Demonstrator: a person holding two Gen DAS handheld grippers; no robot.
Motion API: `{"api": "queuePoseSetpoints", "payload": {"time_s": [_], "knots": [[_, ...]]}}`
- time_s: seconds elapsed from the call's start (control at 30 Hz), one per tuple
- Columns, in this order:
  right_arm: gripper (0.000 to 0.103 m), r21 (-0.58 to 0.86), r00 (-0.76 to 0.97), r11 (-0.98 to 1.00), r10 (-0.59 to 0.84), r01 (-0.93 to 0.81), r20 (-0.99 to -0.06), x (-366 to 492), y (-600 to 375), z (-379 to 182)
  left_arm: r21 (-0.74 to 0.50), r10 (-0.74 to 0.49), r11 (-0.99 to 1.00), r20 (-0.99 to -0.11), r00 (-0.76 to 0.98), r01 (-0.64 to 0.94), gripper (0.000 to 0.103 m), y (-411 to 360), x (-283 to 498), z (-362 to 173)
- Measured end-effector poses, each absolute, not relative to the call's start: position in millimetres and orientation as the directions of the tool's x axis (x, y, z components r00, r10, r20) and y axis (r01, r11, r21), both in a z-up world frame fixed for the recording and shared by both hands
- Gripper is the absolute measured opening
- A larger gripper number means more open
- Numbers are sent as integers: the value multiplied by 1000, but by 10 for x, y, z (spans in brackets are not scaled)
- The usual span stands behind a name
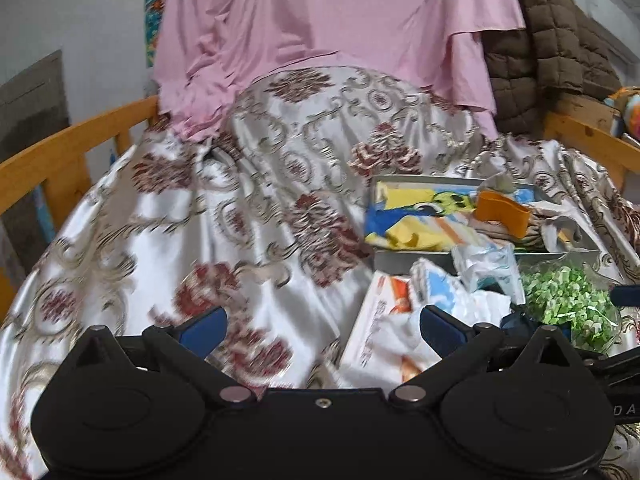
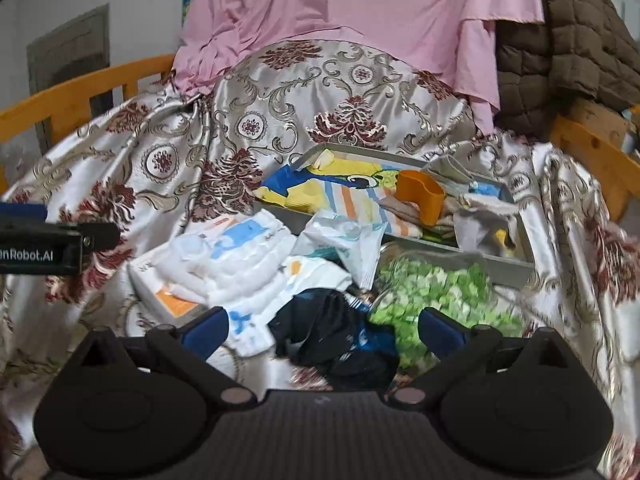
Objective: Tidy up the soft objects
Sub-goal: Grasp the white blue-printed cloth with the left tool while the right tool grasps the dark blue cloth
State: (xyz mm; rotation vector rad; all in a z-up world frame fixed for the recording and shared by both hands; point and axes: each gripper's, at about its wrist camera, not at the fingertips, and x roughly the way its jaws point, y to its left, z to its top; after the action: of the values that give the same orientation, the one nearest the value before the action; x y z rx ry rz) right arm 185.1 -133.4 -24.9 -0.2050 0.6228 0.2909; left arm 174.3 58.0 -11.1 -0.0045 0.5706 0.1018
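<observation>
1. On the bed, a shiny flowered cover lies in big folds, with a wooden rail along the side.
2. Behind it hangs a pink sheet, and a brown quilted blanket sits to the right of the sheet.
3. A gray tray rests on the cover, over to the right.
4. Inside the tray lie a yellow and blue cartoon cloth and an orange cup.
5. Just in front of the tray is a heap of soft things.
6. A white diaper with blue marks lies on the left of the heap.
7. A crinkly white packet leans on the tray's front wall.
8. A clear bag of green bits sits on the right of the heap.
9. A dark blue and black cloth lies nearest, touching the diaper and the green bag.
10. The right gripper hangs over the dark cloth with its jaws wide, holding nothing.
11. The left gripper is off to the left of the heap, over the flowered cover, jaws wide too, and it holds nothing.
</observation>
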Motion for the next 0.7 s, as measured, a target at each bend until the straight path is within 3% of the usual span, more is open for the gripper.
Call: {"api": "queuePoseSetpoints", "payload": {"time_s": [0.33,0.5,0.7], "knots": [[103,-313,747,783,271,-538,-607,1999,-1237,-409,58,-20,997,-516,857,58,102,461,2067,-285],[103,-446,728,645,265,-621,-632,2027,-1071,-551,62,-58,992,-560,826,112,101,381,2164,-424],[102,-475,665,508,303,-719,-682,2053,-981,-696,57,-133,978,-561,817,199,98,285,2124,-460]]}}
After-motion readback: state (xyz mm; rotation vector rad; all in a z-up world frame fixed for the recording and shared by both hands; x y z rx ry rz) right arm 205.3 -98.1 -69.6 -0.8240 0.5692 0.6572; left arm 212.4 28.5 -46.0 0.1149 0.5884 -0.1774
